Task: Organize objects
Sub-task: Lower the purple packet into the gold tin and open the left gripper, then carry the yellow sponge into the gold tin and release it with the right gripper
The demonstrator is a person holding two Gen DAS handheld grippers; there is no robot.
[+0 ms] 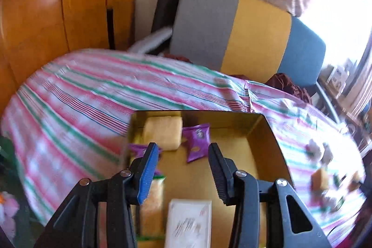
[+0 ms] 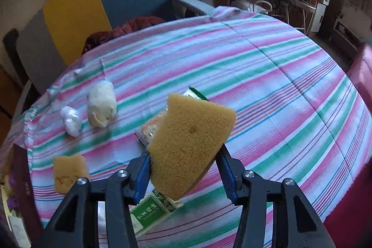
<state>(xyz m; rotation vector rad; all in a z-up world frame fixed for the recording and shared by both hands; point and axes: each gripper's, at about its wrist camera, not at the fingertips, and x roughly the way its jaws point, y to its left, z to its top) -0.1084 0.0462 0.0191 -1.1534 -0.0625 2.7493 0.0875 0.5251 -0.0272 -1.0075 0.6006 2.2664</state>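
Right gripper [image 2: 186, 174] is clamped on a yellow sponge [image 2: 190, 145], held tilted above the striped tablecloth [image 2: 279, 85]. Left gripper [image 1: 183, 169] hovers over the gold box [image 1: 262, 131], jaws apart, nothing between them.

Risks, as I judge them: the sponge is pinched near its lower end and is soft, so it could twist or slip out during a swing toward the box. It hangs right over a green packet [image 2: 151, 213] and a snack pack [image 2: 151, 129]; lowering here would bump them. The box already holds a yellow block [image 1: 162, 131], purple packets [image 1: 197, 141] and a white card box [image 1: 188, 224], so space on that side is tight.

Writing: green packet has white characters, too blurred to read. Purple packets unreadable.
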